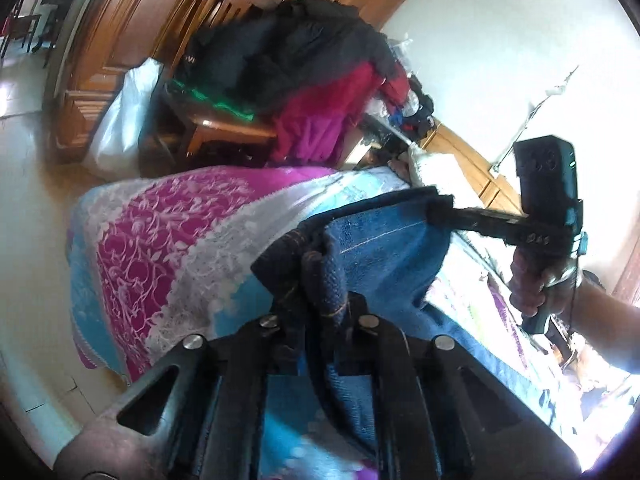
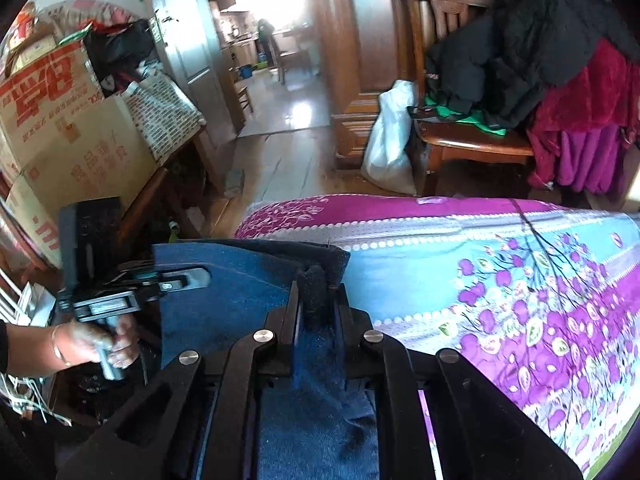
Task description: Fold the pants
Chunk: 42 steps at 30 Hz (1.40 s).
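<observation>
Our left gripper (image 1: pixel 320 276) and right gripper (image 2: pixel 318 292) each clamped on blue jeans (image 1: pixel 384 240), their held edge stretched across mid-frame over the floral bedspread (image 2: pixel 500 280).

Pants (image 2: pixel 240 280) on bed (image 2: pixel 480 264), held w/ both hand-held grippers; chair (image 2: pixel 472 140) behind bed.

Blue pants (image 1: pixel 384 248) — edge lifted; over bed
</observation>
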Tool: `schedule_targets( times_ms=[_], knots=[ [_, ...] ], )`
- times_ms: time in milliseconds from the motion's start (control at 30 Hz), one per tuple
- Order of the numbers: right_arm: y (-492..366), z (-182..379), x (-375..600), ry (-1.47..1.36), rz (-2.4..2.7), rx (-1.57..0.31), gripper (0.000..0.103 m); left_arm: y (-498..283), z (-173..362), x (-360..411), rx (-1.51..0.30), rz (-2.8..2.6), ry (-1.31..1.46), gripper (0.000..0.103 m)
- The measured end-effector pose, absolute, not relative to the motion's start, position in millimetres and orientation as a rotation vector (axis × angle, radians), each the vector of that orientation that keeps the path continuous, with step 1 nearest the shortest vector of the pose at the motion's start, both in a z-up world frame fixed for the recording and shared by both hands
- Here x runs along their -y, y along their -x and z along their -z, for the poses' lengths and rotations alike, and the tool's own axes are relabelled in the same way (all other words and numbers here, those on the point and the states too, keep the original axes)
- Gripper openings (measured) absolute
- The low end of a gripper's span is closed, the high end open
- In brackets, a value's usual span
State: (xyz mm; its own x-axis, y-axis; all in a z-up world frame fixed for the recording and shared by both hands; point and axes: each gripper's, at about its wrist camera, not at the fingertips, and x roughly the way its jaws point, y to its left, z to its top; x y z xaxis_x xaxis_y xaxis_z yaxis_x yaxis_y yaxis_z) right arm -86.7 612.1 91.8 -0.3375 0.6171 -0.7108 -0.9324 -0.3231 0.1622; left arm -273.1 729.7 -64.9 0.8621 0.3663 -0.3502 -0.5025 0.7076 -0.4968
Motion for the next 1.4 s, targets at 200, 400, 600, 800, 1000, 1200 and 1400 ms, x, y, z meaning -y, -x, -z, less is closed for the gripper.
schedule_targets(
  times_ms=[200, 400, 600, 800, 1000, 1200, 1400],
  knots=[
    [58, -117, -534, 0.551, -1.738, -0.703, 0.013, 253, 10, -665, -0.266, -0.368, 0.444, 0.007],
    [9, -131, -383, 0.479, -1.523, -0.750, 0.012, 197, -25, -539, -0.377, -0.071, 0.262, 0.008],
    [-32, -114, -222, 0.431, -1.279, -0.864, 0.012, 115, 5, -389, -0.612, 0.266, 0.174, 0.010],
    [-58, -64, -124, 0.394, -1.071, -0.953, 0.014, 72, 61, -269, -0.779, 0.424, 0.030, 0.041],
    [-62, -34, -74, 0.256, -0.967, -1.039, 0.029, 78, 79, -232, -0.896, 0.469, -0.047, 0.061],
    [-16, -40, -25, 0.039, -0.984, -1.081, 0.041, 116, 37, -255, -0.892, 0.669, 0.067, 0.062],
    [48, -24, 1, -0.127, -1.024, -1.152, 0.042, 119, 0, -355, -0.771, 0.446, 0.351, 0.064]
  ],
)
